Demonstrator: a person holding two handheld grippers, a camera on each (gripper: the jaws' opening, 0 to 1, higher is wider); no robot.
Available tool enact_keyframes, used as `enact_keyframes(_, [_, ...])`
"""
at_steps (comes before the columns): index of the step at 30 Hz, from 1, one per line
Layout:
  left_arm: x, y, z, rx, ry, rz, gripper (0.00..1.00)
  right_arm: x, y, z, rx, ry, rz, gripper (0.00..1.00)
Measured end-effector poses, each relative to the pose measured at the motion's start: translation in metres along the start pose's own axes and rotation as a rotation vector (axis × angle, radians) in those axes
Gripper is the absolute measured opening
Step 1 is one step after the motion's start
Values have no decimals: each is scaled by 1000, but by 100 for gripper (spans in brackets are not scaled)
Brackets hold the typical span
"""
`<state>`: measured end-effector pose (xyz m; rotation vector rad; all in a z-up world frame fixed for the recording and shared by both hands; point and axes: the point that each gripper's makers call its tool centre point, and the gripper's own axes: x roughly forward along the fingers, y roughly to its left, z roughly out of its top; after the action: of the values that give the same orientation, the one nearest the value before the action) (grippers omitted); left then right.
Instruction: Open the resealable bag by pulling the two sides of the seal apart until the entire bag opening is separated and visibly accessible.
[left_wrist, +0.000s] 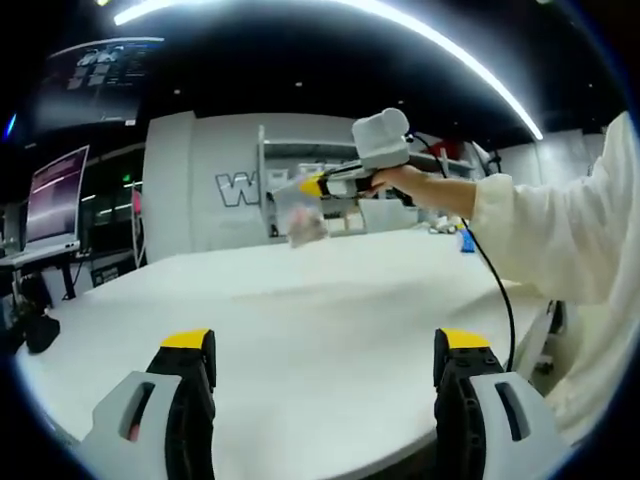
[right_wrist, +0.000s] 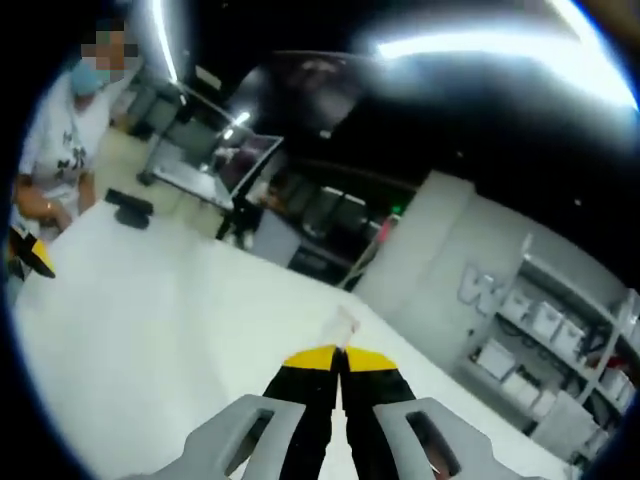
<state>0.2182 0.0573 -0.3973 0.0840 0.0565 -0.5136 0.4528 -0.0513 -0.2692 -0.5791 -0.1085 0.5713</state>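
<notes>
Right gripper (left_wrist: 318, 184) pinches resealable bag (left_wrist: 300, 215), apparently by one seal edge, aloft above table (left_wrist: 300, 330). Left gripper (left_wrist: 325, 365) spread, holding nothing. Grip opposite lip squarely, then pull apart evenly.

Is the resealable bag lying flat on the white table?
No: the right hand-held gripper holds the bag up in the air above the table.
</notes>
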Motion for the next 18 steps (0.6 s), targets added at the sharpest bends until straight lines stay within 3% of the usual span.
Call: enact_keyframes(18, [1,-8,-5,5,14,-17,89,-29,13,-6,23,-13,20,0])
